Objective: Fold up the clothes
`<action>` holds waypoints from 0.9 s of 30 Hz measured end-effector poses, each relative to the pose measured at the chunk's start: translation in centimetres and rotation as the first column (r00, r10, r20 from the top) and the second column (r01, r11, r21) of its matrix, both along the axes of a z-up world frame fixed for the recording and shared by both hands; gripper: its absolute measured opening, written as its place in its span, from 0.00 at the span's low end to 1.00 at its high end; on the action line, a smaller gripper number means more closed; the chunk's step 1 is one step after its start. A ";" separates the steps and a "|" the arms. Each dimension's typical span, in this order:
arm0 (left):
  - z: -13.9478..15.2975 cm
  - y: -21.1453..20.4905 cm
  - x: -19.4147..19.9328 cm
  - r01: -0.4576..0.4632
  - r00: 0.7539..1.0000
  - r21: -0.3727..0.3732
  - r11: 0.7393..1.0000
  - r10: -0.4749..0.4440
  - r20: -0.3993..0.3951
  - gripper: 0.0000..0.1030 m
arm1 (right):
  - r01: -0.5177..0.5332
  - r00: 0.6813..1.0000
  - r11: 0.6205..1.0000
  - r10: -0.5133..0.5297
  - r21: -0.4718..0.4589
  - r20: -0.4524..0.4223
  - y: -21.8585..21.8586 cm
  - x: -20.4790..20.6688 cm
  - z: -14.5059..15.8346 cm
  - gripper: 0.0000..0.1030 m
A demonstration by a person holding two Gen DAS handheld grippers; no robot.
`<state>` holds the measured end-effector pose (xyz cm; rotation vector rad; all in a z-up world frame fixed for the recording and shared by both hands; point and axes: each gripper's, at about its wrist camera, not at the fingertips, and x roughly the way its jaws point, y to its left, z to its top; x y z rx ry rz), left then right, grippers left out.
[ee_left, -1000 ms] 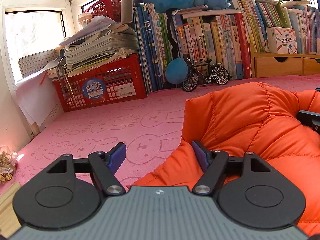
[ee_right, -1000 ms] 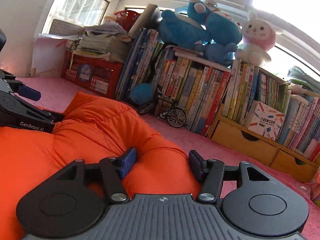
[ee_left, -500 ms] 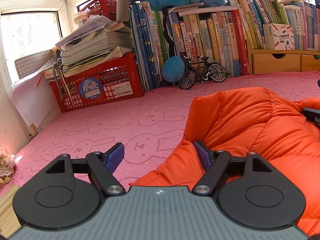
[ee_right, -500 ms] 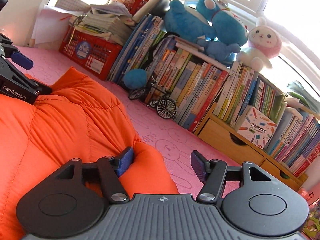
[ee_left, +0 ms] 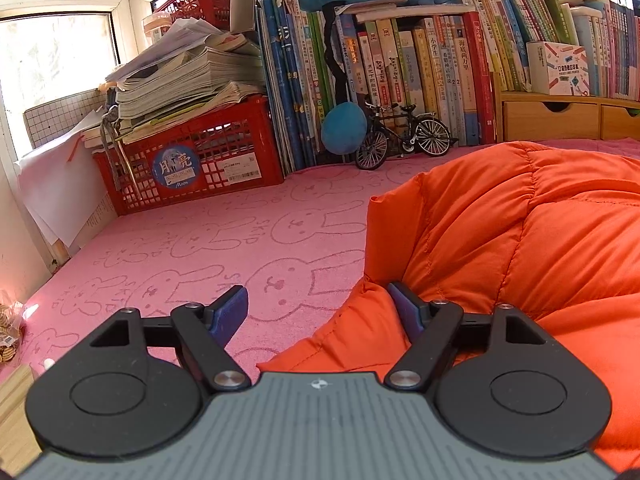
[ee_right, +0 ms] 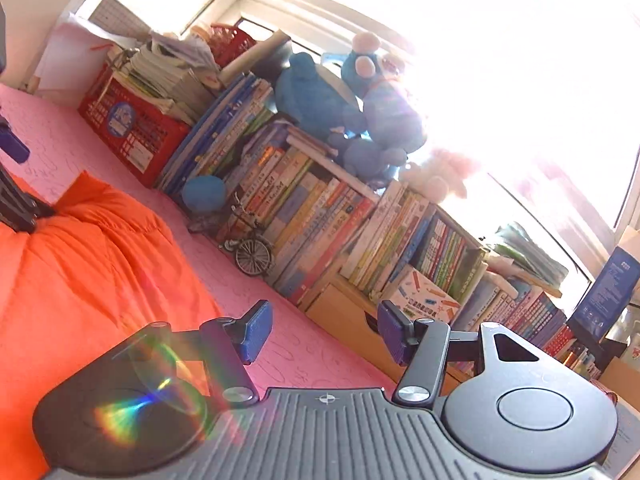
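Pink terry cloth printed with rabbit faces (ee_left: 224, 240) covers the whole working surface, and along its far edge stand a red plastic crate piled with paper (ee_left: 192, 160), a long row of upright children's books (ee_left: 400, 80), a small black model bicycle (ee_left: 404, 136) and blue plush toys on top of the books (ee_right: 320, 96). Strong sun floods through the window on the right.

On the cloth lies the puffy orange quilted down jacket (ee_left: 520, 240), gathered into a thick, rounded bundle with one flap standing up at its left edge. It looks partly folded at best: the mass is compact, but nothing is flat or squared, and I cannot see where the sleeves or the hem sit. My guess is that some folds are made and the pressing down and tidying remain.

Over the bundle's near-left edge is the left gripper (ee_left: 320, 312). Its jaws stand wide apart: one blue pad over the bare pink cloth, the other lying against the orange fabric, so nothing is pinched. The right gripper (ee_right: 324, 332) is tilted, with only pink cloth and the bookshelf beyond its blue pads; the jacket lies off to its left, and it grips nothing. Its jaws have just closed a little but stay parted. As I see it, neither claw holds the garment right now.
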<state>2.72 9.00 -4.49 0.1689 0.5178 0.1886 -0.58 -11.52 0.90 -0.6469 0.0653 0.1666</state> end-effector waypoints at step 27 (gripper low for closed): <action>-0.2 -0.5 0.4 -0.001 1.000 0.038 0.999 0.002 -0.026 0.76 | -0.264 0.964 0.959 0.260 -0.104 -0.053 3.4 -3.0 -3.9 0.68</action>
